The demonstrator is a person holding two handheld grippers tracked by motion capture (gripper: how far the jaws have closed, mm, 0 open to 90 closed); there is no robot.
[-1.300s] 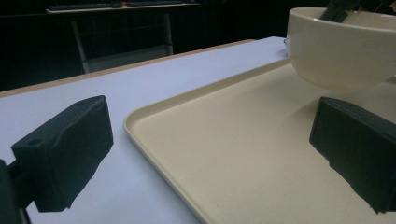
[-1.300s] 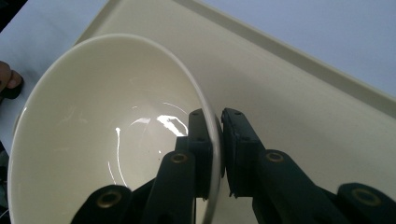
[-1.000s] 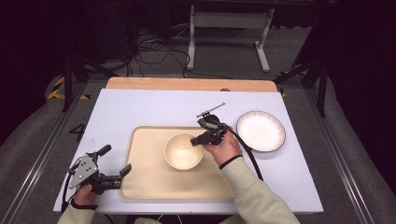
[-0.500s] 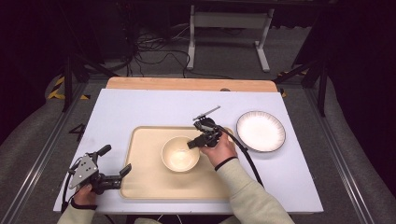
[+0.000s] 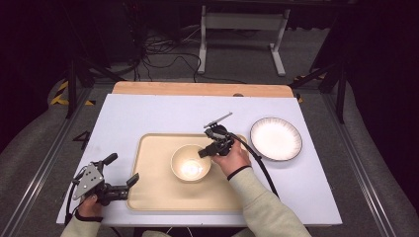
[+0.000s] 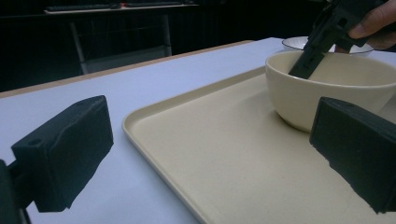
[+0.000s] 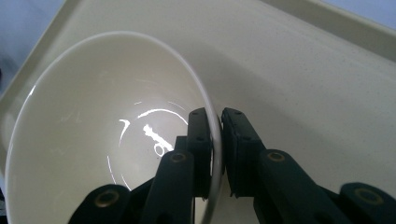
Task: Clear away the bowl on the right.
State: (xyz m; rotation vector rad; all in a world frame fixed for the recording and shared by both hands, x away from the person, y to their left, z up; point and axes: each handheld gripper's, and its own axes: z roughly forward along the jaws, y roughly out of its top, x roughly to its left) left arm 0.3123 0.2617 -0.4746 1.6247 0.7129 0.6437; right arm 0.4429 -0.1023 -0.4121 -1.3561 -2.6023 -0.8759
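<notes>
A cream bowl stands on the beige tray in the middle of the table. My right gripper is shut on the bowl's right rim, one pad inside and one outside the wall. The left gripper view has the bowl ahead on the tray, with the right gripper's jaw dipping into it. My left gripper rests at the table's front left, by the tray's left edge. Its jaws stand wide apart, with nothing between the two black pads.
A white plate with a dark rim lies on the table right of the tray. The white table top ends at a wooden strip at the back. Dark floor, cables and a stand lie beyond it.
My right gripper has slid the bowl a little to the left and toward the person on the tray. The left gripper has stayed where it was.
</notes>
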